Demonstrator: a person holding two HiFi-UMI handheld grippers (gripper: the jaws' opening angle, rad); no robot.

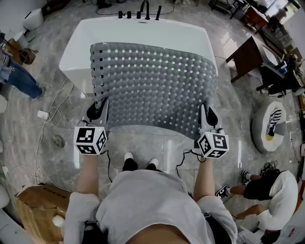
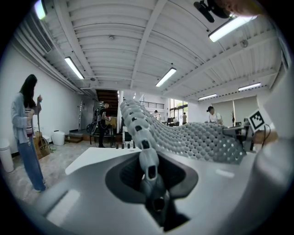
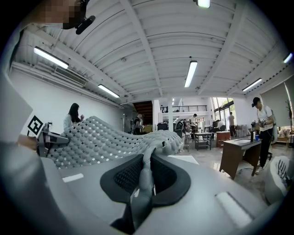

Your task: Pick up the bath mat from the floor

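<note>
A grey bath mat [image 1: 155,86] full of small holes hangs stretched between my two grippers, held up over the white bathtub [image 1: 143,32]. My left gripper [image 1: 100,110] is shut on the mat's near left corner; in the left gripper view the mat's edge [image 2: 148,161] is pinched between the jaws and the mat runs off to the right. My right gripper [image 1: 205,114] is shut on the near right corner; the right gripper view has the mat's edge [image 3: 147,172] clamped between the jaws, the mat spreading left.
Black taps [image 1: 139,12] stand at the tub's far end. A brown desk [image 1: 251,56] is at the right, a round cushion [image 1: 269,125] on the floor beside it. A cardboard box [image 1: 39,209] sits at lower left. A person [image 1: 19,78] stands left, another [image 1: 269,190] crouches at lower right.
</note>
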